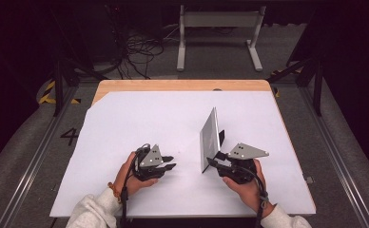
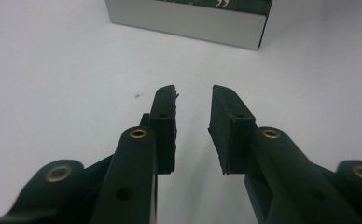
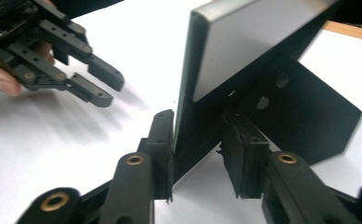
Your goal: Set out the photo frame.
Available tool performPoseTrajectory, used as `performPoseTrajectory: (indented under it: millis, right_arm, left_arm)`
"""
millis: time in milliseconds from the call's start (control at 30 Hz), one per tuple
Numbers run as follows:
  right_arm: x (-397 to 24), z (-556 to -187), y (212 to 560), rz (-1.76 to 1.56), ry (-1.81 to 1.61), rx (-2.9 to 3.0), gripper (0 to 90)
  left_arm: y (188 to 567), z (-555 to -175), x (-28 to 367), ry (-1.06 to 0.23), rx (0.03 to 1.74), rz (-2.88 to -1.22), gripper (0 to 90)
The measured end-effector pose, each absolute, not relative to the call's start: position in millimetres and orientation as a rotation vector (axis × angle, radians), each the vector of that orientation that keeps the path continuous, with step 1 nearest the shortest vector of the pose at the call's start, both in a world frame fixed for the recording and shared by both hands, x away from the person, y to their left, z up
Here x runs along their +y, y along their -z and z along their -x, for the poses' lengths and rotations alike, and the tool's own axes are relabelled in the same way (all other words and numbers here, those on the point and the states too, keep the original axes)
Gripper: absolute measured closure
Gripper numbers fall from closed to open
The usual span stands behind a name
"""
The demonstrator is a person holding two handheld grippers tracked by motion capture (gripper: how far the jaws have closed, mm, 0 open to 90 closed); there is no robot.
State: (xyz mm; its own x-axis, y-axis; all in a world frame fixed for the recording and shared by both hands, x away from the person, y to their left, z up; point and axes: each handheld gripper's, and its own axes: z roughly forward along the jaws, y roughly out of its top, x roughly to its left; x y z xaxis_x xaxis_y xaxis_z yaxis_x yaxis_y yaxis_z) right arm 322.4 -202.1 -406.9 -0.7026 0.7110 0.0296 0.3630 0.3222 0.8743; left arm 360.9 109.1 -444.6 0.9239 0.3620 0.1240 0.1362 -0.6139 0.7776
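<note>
Frame (image 1: 209, 138): flat rectangular panel, smooth grey back, black stand, upright.

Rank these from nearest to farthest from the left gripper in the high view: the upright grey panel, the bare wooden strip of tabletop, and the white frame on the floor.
1. The upright grey panel, standing on the white sheet to the right of the left gripper.
2. The bare wooden strip, along the table's far edge.
3. The white frame, on the floor beyond the table.
</note>
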Motion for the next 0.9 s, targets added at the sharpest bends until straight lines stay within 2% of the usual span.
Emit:
performPoseTrajectory:
  millis: [333, 567, 900]
  right_arm:
    - [-203, -322, 409, -0.987, -1.326, 2.211, 64.2]
    - [-205, -320, 410, -1.029, -1.331, 2.178, 71.6]
    - [-217, -324, 411, -1.040, -1.347, 2.172, 73.5]
  left_arm:
    - [445, -363, 108, -0.341, 0.353, -2.226, 64.1]
    - [444, -362, 107, -0.341, 0.354, -2.217, 60.9]
    - [444, -363, 107, -0.346, 0.360, -2.216, 59.5]
